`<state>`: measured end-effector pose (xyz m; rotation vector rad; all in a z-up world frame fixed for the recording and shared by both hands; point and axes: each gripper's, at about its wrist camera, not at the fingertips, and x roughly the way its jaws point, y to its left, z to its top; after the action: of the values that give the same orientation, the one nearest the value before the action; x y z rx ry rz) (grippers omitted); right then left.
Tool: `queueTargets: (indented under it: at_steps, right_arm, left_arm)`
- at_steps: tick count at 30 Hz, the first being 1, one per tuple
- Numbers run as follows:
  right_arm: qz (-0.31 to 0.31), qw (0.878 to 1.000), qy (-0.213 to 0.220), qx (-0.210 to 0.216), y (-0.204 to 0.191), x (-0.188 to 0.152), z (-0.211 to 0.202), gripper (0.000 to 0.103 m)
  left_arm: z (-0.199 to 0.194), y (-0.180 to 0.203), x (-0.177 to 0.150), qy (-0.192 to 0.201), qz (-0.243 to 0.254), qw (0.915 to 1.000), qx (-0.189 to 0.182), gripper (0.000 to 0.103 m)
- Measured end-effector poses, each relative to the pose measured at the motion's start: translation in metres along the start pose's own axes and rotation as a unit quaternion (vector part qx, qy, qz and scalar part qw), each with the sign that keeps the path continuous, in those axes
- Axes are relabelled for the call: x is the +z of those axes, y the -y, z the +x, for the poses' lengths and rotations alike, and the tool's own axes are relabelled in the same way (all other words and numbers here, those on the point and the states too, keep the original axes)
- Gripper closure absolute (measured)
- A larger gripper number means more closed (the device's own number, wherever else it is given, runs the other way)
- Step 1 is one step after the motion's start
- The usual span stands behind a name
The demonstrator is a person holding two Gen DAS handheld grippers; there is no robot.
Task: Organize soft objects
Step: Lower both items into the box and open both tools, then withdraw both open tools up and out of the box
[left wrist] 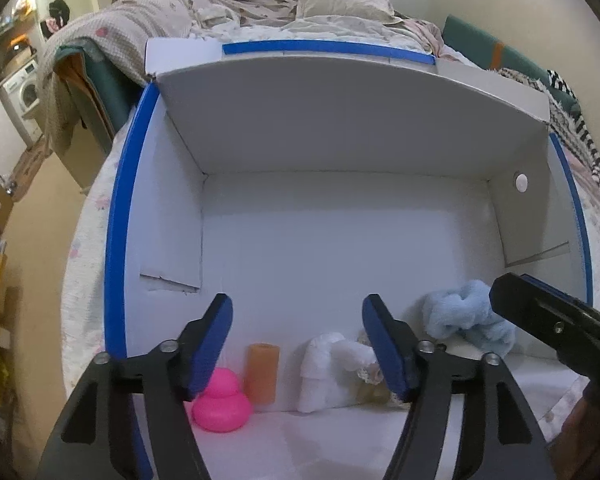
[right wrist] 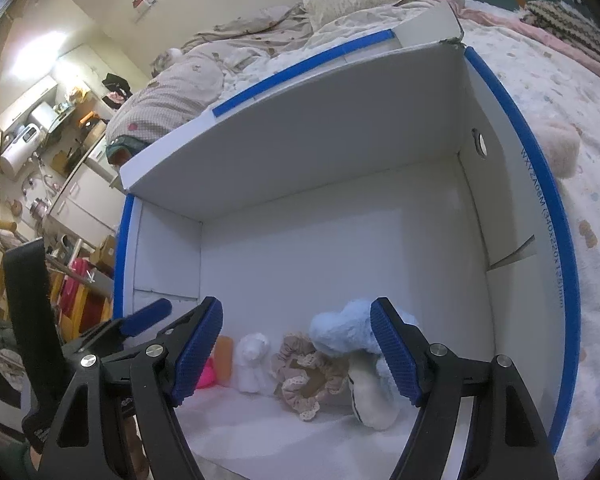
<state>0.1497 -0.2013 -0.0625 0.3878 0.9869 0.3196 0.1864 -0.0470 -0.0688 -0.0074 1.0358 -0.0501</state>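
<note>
A fluffy light-blue scrunchie [right wrist: 340, 330] is lying inside the white cardboard box with blue tape on its rim [right wrist: 540, 184], close to the near wall and toward the right side. It is leaning on a beige frilly scrunchie [right wrist: 304, 376] and a cream plush piece [right wrist: 374, 396] just beside it. More soft things are sitting in a row to the left: a small white plush toy [left wrist: 324, 372], an orange foam cylinder [left wrist: 263, 372] standing upright, and a bright pink rubber duck [left wrist: 222, 402] near the left wall.

The right gripper [right wrist: 296, 352] is hanging over the row with its blue fingers spread wide, holding nothing. The blue scrunchie is showing between its fingers. The left gripper [left wrist: 298, 344] is also spread wide and holding nothing, above the white toy and the orange cylinder.

The box is sitting on a white flowery bedspread [right wrist: 560, 92]. A pink fuzzy thing [right wrist: 560, 148] is lying on the bedspread, outside the box on the right. A rumpled beige blanket [left wrist: 168, 12] is piled up behind the box.
</note>
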Motion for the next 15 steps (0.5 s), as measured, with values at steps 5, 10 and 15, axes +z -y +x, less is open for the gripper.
queueTargets:
  at_steps: [5,10,15]
  right_arm:
    - [0.001,1.0,0.0,-0.001,0.0,0.0,-0.001,0.022]
    - [0.001,1.0,0.001,0.0,0.0,0.0,-0.001,0.022]
    - [0.004,1.0,0.004,0.004,-0.002,-0.001,-0.003,0.022]
  left_arm:
    - [0.001,0.0,0.0,-0.001,-0.001,1.0,0.004,0.034]
    - [-0.001,-0.004,-0.001,0.0,-0.011,0.9999,0.003,0.034]
    - [-0.014,-0.006,0.003,0.006,-0.024,0.9996,-0.011,0.034]
